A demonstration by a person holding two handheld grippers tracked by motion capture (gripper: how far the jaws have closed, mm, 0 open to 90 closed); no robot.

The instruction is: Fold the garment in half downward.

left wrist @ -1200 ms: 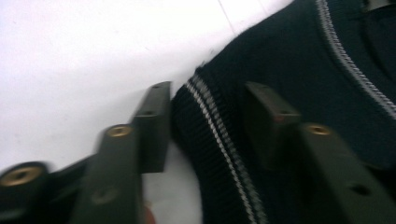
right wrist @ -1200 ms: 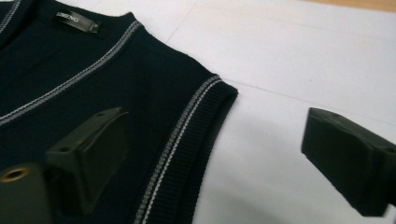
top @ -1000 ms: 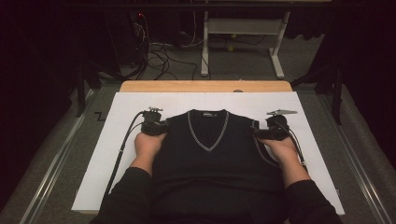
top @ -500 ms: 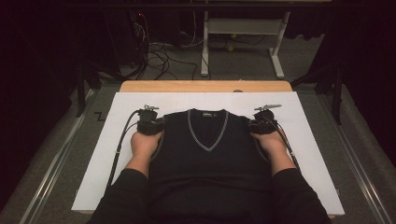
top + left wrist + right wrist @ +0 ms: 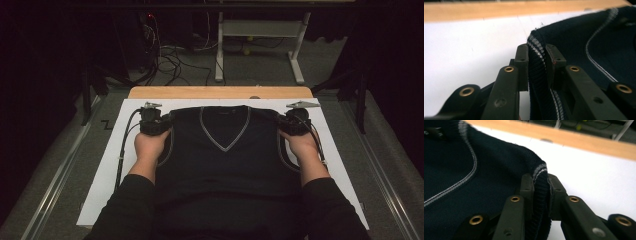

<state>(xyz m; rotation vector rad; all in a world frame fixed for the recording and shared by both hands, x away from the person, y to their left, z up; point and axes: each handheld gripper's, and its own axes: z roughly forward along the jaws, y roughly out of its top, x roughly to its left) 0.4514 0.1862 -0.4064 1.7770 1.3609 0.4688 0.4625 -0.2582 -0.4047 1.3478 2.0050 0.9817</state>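
A dark navy sleeveless V-neck sweater vest with pale trim lies flat on a white sheet, neck toward the far edge. My left gripper sits at the vest's left shoulder, jaws closed on the striped armhole edge. At the right shoulder my right gripper is clamped on the ribbed armhole edge. Both hands rest on the vest's sides.
The white sheet covers a wooden table whose bare far strip shows beyond the vest. Behind it stand a metal desk frame and tangled cables on the floor. Rails run along both table sides.
Both grippers have moved away from me toward the far edge, drawing the vest's shoulders up and spreading it flatter on the sheet.
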